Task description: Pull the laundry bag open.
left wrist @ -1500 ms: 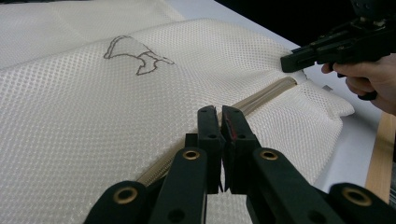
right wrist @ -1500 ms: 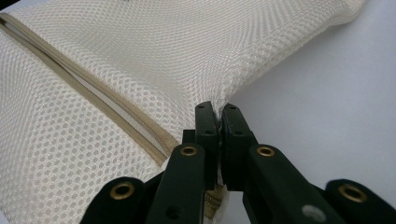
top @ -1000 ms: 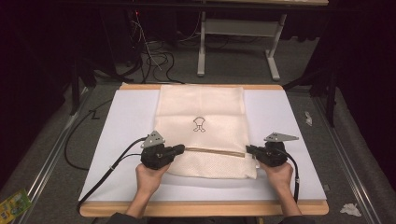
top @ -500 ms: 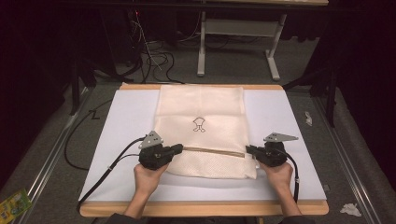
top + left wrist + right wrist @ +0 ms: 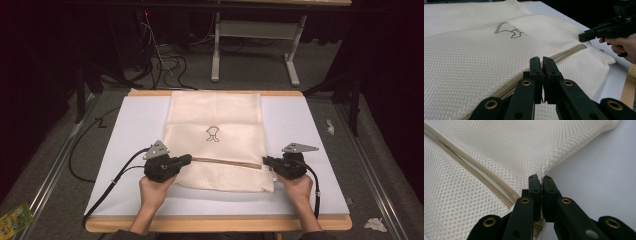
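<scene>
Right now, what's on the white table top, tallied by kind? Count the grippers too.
Mesh bag, cream with a zipper: 1
Grippers, black: 2, the left gripper shut at the zipper's left end, the right gripper shut on the bag's right edge
Total: 3

Cream open-weave mesh cloth bag (image 5: 215,125)

No words, letters, brand names or numbers can be read anywhere. The one sign is a small dark outline figure (image 5: 213,134) stitched or printed on the cream mesh bag (image 5: 215,115), near the middle of the high view and at the upper middle of the left gripper view (image 5: 507,30); it is a drawn shape, not lettering, and what it depicts cannot be told.
</scene>
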